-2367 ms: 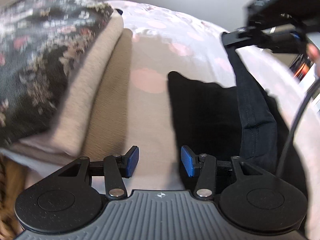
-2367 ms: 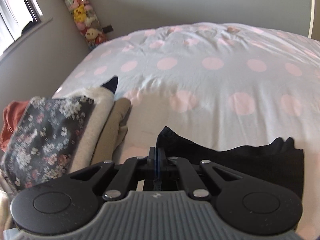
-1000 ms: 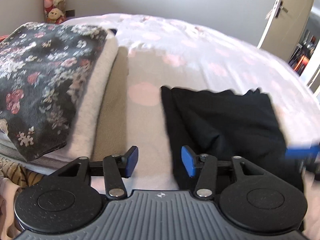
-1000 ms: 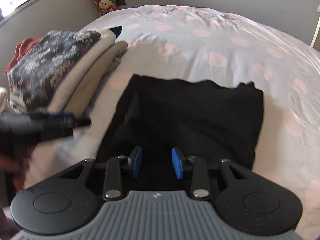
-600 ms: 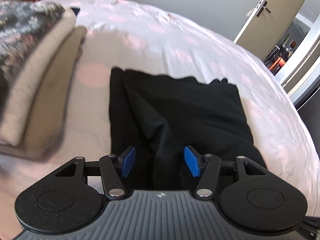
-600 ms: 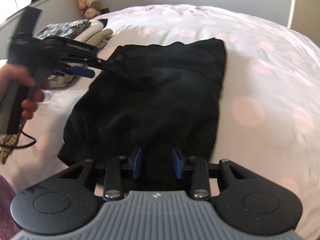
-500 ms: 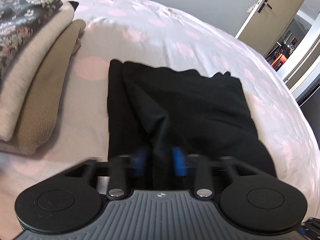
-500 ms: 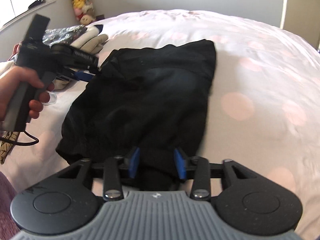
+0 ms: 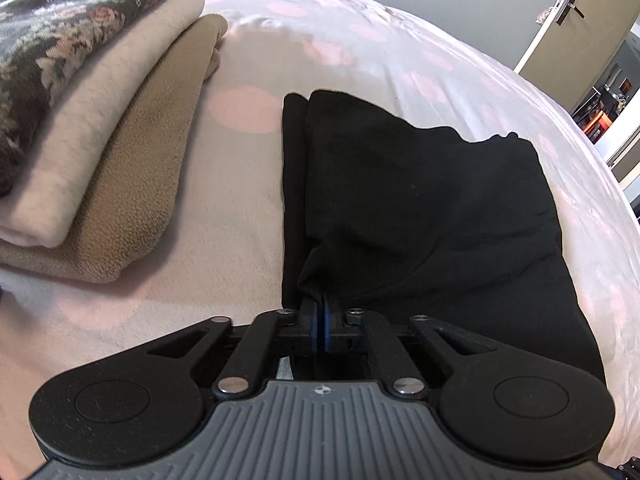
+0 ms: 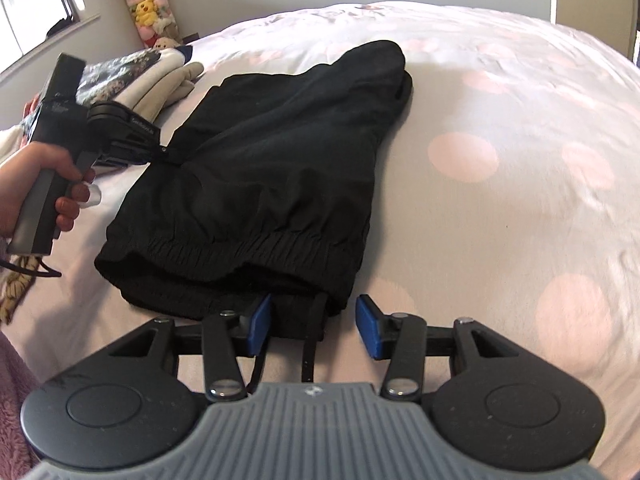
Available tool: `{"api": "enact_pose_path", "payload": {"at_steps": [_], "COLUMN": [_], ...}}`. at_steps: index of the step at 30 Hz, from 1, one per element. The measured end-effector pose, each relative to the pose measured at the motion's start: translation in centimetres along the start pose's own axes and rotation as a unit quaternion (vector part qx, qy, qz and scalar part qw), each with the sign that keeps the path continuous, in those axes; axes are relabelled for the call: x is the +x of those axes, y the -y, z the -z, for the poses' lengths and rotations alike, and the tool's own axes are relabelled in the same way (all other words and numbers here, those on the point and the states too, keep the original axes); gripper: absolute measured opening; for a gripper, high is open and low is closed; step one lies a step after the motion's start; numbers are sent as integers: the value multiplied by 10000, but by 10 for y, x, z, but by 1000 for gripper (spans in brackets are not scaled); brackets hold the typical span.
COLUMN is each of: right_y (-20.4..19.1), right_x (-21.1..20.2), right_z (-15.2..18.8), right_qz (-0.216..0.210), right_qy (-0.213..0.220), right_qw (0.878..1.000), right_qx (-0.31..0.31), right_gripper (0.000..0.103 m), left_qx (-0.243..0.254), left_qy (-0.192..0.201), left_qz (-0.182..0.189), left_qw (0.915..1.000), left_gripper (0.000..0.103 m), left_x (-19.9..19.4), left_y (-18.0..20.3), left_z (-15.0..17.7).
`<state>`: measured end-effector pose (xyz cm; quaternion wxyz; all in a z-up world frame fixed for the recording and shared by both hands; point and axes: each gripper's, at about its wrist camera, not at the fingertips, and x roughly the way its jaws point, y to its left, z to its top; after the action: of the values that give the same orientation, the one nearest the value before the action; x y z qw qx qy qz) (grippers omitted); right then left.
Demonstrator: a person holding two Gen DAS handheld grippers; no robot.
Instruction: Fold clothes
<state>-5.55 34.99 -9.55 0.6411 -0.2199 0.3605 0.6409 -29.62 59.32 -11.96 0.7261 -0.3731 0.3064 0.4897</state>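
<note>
Black pants (image 9: 432,200) (image 10: 272,168) lie folded on the bed with pink dots (image 9: 360,52) (image 10: 500,120). My left gripper (image 9: 319,320) is shut on a pinched fold at the pants' near edge; from the right wrist view the same left gripper (image 10: 162,150) grips the left side of the pants, held by a hand (image 10: 36,184). My right gripper (image 10: 314,326) stands open at the elastic waistband (image 10: 248,252), with the waistband corner and a drawstring (image 10: 308,344) between its blue pads (image 10: 366,328).
A stack of folded clothes (image 9: 92,120) (image 10: 160,76), floral piece on top, lies to the left of the pants. Plush toys (image 10: 152,12) hang by the window wall. A door (image 9: 568,20) stands at the far right. A fluffy purple sleeve (image 10: 12,408) shows at the lower left.
My left gripper has closed on the pants' edge fold. My right gripper has widened its opening at the waistband and sits closer to it.
</note>
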Motion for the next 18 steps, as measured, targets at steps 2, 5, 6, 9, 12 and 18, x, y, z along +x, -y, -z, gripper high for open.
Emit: {"api": "enact_pose_path", "payload": {"at_steps": [2, 5, 6, 9, 12, 18], "right_y": [1, 3, 4, 5, 7, 14], "right_x": [-2, -6, -7, -10, -12, -4], "right_z": [-1, -2, -3, -7, -11, -15], "right_qz": [25, 62, 75, 293, 402, 3], "right_qy": [54, 134, 161, 346, 627, 842], "right_qw": [10000, 9998, 9998, 9989, 9971, 9963], "right_qx": [38, 95, 114, 106, 138, 195], "right_gripper": [50, 50, 51, 53, 53, 53], "left_qx": [65, 121, 114, 97, 129, -51], "left_qy": [174, 435, 494, 632, 684, 787], "left_qz": [-53, -58, -8, 96, 67, 150], "left_qw": [9998, 9990, 9987, 9979, 9976, 9968], "left_gripper": [46, 50, 50, 50, 50, 49], "left_x": [-7, -17, -18, -14, 0, 27], "left_y": [1, 4, 5, 7, 7, 1], "left_z": [-1, -7, -9, -17, -24, -47]}}
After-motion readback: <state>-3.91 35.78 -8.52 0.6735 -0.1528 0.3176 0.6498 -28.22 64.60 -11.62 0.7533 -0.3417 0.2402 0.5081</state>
